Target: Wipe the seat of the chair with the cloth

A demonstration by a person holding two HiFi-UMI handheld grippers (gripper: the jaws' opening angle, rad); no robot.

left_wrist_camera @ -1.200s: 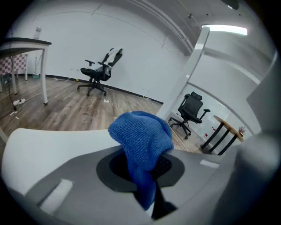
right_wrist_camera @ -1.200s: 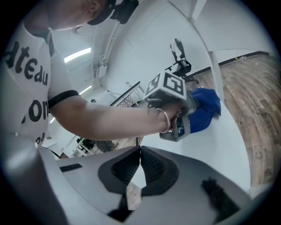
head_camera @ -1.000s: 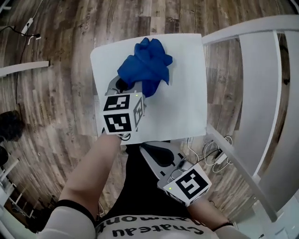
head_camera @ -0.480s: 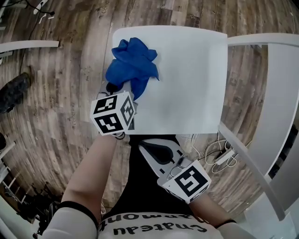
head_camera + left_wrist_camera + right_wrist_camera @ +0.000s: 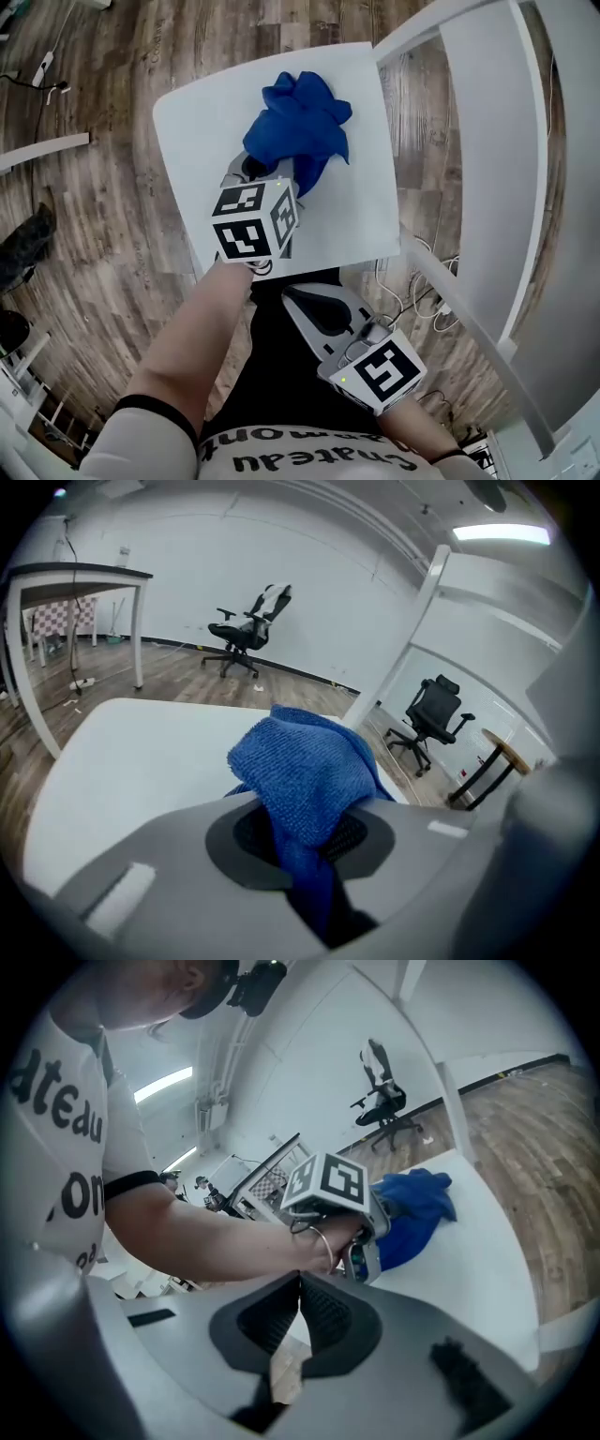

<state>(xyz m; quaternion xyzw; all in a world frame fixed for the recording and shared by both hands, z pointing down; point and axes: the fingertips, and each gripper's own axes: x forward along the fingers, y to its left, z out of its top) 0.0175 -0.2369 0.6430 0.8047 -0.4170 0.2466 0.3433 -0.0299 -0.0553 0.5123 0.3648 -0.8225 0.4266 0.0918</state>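
Note:
The white chair seat [image 5: 202,131] lies below me in the head view. On its middle right rests a bunched blue cloth [image 5: 302,129]. My left gripper [image 5: 259,174], under its marker cube, is shut on the cloth's near end and holds it down on the seat. In the left gripper view the blue cloth [image 5: 305,766] bulges up from between the jaws of that gripper [image 5: 305,841], with the seat [image 5: 112,761] beyond. My right gripper [image 5: 316,306] hangs shut and empty by my body, off the seat's near edge. Its view shows the right gripper [image 5: 298,1309], the cloth [image 5: 417,1206] and the seat [image 5: 478,1260].
The chair's white backrest [image 5: 487,141] rises at the right. Cables and a power strip [image 5: 433,302] lie on the wood floor under it. A dark object [image 5: 26,246] sits on the floor at left. A white-legged table [image 5: 75,578] and office chairs [image 5: 246,630] stand farther off.
My left gripper dragged the cloth toward the seat's left far corner, then back across to the seat's middle right. The right gripper stayed by my body.

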